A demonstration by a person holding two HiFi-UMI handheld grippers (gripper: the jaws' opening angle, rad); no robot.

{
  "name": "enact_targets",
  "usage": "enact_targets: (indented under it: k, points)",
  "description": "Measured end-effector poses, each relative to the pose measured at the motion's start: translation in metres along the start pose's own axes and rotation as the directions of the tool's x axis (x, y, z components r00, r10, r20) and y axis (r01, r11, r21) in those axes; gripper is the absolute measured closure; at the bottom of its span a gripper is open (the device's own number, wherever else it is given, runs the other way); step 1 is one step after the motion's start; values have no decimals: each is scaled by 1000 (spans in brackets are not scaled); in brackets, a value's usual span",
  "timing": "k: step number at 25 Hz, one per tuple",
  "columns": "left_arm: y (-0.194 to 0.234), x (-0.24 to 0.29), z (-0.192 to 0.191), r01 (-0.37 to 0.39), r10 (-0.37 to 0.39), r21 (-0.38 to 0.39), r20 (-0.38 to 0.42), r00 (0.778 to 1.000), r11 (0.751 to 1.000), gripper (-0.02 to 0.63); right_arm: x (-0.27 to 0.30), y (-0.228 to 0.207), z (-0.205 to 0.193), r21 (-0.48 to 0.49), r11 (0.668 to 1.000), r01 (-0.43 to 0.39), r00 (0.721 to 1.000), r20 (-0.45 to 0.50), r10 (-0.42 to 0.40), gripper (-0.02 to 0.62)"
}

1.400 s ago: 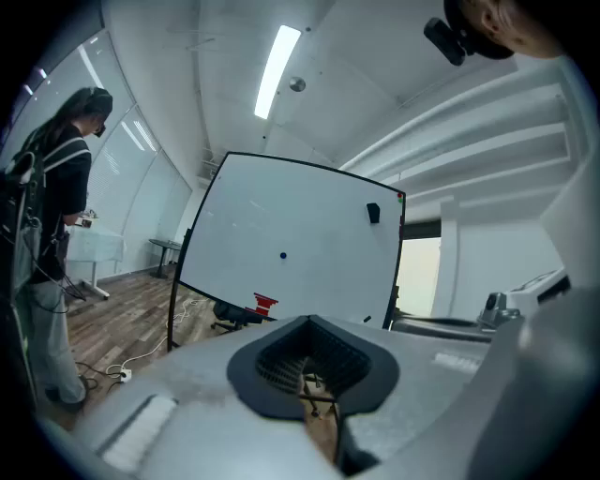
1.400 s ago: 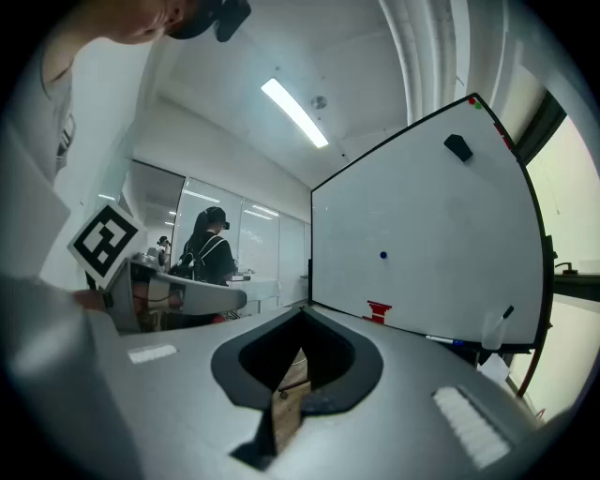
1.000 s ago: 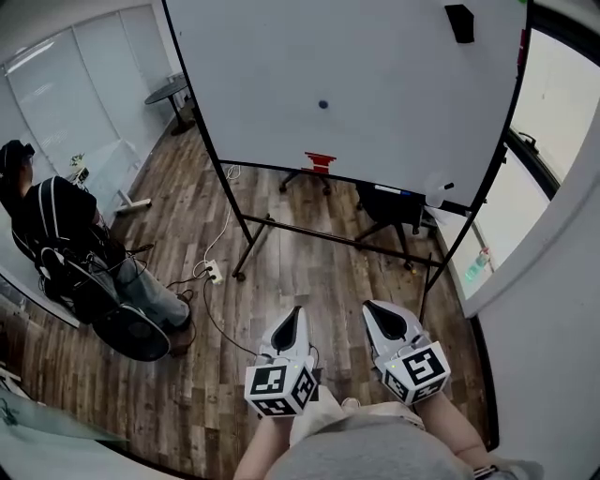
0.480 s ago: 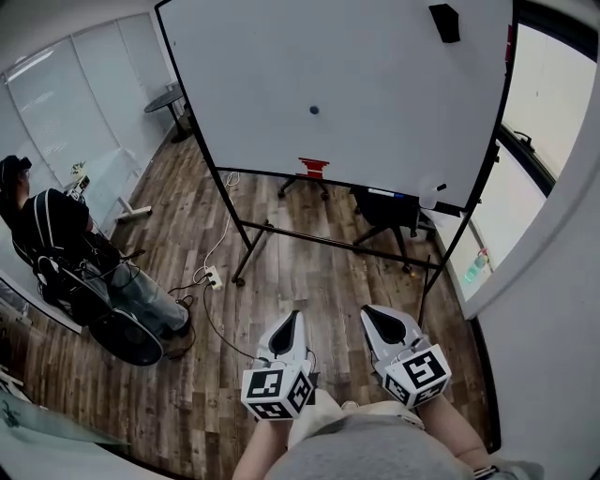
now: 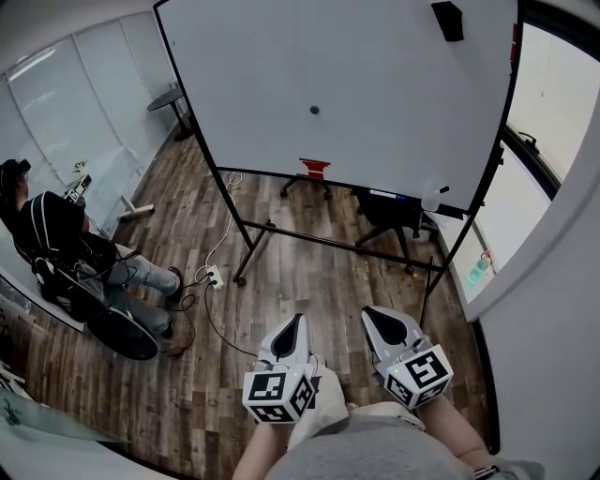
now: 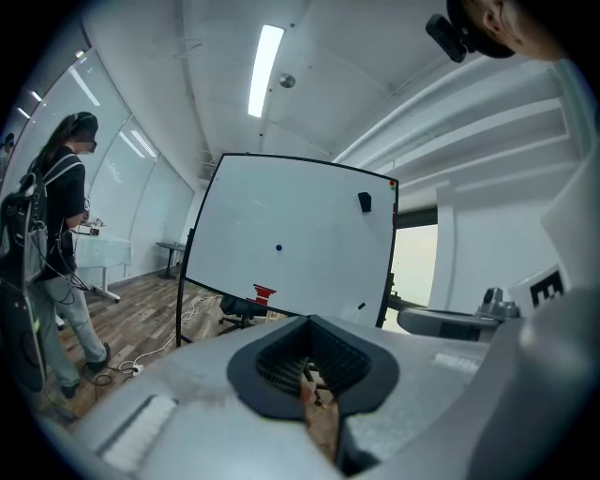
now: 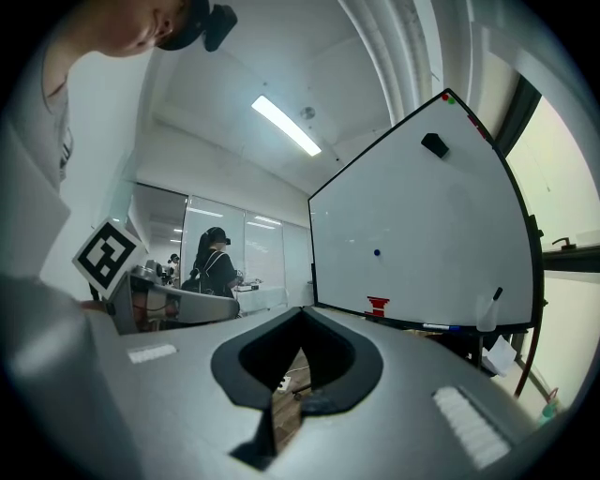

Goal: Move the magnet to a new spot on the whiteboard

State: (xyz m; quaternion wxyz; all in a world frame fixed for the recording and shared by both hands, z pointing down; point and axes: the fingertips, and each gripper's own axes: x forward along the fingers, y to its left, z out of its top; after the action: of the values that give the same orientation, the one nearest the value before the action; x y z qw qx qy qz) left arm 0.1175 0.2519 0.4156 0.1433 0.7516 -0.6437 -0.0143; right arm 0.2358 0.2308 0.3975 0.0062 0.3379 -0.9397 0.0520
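Whiteboard [image 5: 375,84] on a black wheeled frame fills the top of the head view and stands upright on the wood floor [image 5: 300,272]. A seated person [image 5: 56,234] in dark clothes is far left, well apart from the board. A black office chair [image 5: 389,208] sits behind the board's lower right part.

Left tongs [image 5: 296,322] and right tongs [image 5: 373,314] are low in the head view, side by side and close to the person holding them. Both point toward the board and are well short of it. In the left gripper view the jaws are closed tip to tip with nothing between them. The right gripper view shows the same: jaws together and empty, with only floor visible through the gap behind the tips.

Black eraser [image 5: 447,21] is stuck near the board's upper right corner. A small red item [image 5: 313,168] sits at the bottom edge, about mid-width. A white power strip [image 5: 215,275] with its cable lies on the floor by the frame's left leg.

Magnet [image 5: 314,110] is a small dark dot on the board face, roughly mid-height and directly above the red item. It is far from the eraser and touched by neither tongs.
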Motion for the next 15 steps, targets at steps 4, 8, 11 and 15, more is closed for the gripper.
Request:
enact_targets:
  k: [4,8,11,15]
  points:
    - [4,15,1,-10,9,-16,-9,1000,1000,601,6,-10,0,6,1000,5,1000,-1,-5,597]
    - [1,37,4,16,-16,-15,-12,1000,1000,601,12,-28,-2,11,1000,30,1000,-7,-30,597]
    - [4,54,5,34,-34,-20,-12,999,999,601,22,-41,-4,9,999,45,999,-8,-45,597]
    - [10,80,9,59,-59,-10,-15,998,998,601,43,-58,-2,2,998,60,998,-13,-60,597]
